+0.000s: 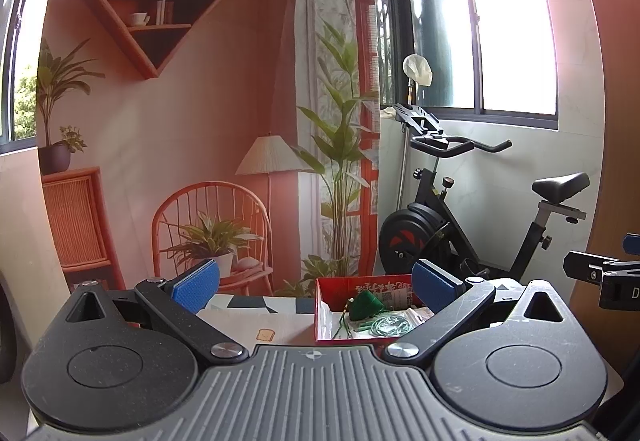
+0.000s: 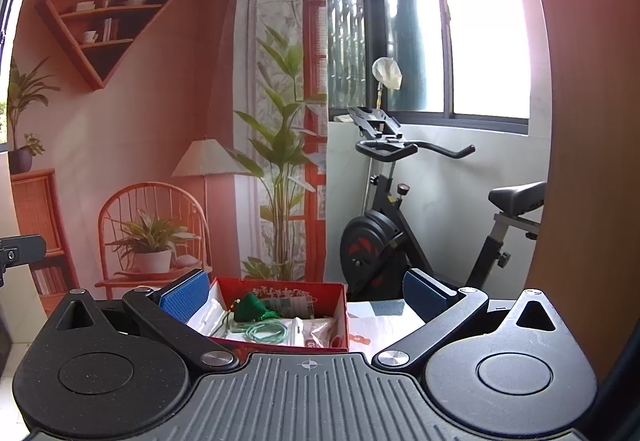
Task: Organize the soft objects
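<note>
Meanwhile both sets of blue-padded fingers stood spread wide and held nothing: the left gripper (image 1: 316, 287) and the right gripper (image 2: 306, 295) hung level above the table. Ahead of them a red box (image 2: 342, 315) held a green pouch (image 2: 250, 309), a coiled green cord (image 2: 266, 333) and plastic packets (image 2: 316, 331); an exercise bike (image 2: 384, 237) stood behind

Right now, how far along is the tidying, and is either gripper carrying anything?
Done, it seems: a green pouch, a coiled green cord and plastic packets already lie in the red box. In hand: nothing; the left gripper and right gripper are both open and empty. Left: I cannot see any loose soft items outside the box in these views.
</note>
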{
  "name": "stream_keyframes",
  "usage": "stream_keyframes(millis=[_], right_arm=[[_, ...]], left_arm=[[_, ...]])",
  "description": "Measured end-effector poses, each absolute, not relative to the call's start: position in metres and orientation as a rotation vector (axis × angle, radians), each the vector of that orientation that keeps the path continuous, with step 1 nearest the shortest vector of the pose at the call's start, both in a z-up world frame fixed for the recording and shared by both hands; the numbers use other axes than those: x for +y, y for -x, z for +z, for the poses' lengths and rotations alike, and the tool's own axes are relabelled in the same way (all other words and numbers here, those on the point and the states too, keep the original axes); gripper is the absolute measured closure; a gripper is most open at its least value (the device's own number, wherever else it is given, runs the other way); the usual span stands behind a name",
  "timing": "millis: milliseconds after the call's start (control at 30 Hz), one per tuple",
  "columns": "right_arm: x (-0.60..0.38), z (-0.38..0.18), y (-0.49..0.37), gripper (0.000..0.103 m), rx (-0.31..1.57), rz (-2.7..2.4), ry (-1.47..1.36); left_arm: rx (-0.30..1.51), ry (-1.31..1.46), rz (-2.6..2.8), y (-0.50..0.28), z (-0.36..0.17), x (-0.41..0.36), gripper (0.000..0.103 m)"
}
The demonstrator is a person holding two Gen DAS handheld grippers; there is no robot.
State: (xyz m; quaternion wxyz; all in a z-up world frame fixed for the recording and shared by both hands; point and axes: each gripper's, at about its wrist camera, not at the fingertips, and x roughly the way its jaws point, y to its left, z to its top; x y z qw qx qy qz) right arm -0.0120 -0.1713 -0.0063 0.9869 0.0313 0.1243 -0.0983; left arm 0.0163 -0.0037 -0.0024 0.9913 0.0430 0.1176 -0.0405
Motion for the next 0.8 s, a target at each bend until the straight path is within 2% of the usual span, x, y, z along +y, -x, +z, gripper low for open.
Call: stream_keyframes(millis=[800], right_arm=[[-0.1709,-0.0081,0.0118,0.0,0.25,-0.198,-0.063]], left_arm=[[0.268,-0.066,-0.084,-0.0216,-0.0037,0.002,0.0]])
